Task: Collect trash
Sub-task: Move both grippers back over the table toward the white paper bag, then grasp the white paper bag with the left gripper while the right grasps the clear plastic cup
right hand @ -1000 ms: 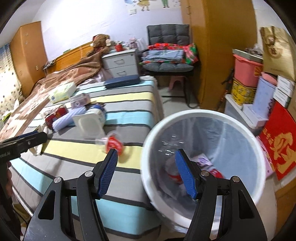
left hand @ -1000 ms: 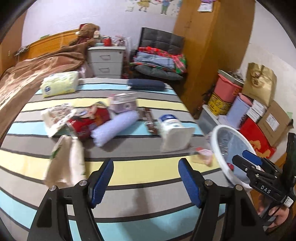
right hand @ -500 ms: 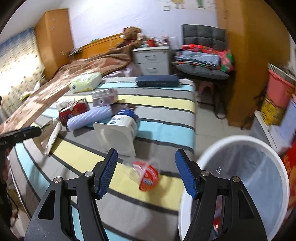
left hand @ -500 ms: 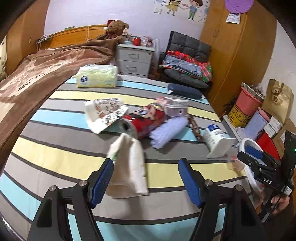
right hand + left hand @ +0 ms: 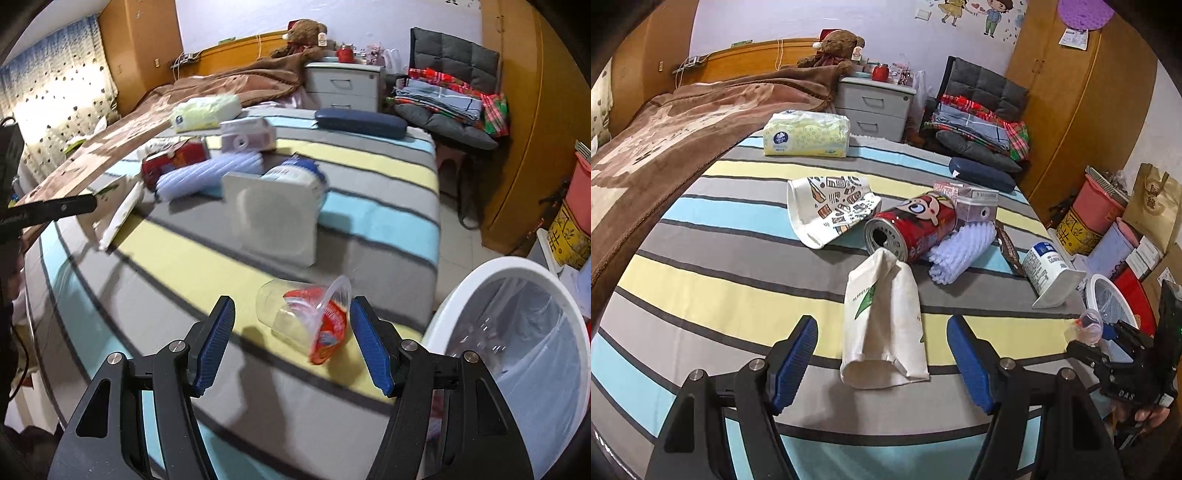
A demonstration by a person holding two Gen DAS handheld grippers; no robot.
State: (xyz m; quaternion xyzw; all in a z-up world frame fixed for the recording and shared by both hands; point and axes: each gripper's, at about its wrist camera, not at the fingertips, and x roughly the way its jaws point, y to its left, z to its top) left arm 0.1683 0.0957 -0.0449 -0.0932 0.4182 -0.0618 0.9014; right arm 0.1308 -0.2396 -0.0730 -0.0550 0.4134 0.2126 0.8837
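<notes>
Trash lies on the striped bed. My left gripper is open, its jaws on either side of the near end of a cream paper bag. Behind the bag lie a red can, a patterned white bag, a lilac ribbed roll and a white tub. My right gripper is open around a clear plastic cup with a red lid lying on its side. The white trash bin stands right of it, at the bed's edge.
A tissue pack, a small lilac box and a dark blue case lie farther back. A brown blanket covers the bed's left. A nightstand, a chair with folded clothes and a wardrobe stand behind.
Both grippers have swung left, away from the bin. The left now frames the cream paper bag; the right has left the bin's mouth and closed in on the plastic cup.
</notes>
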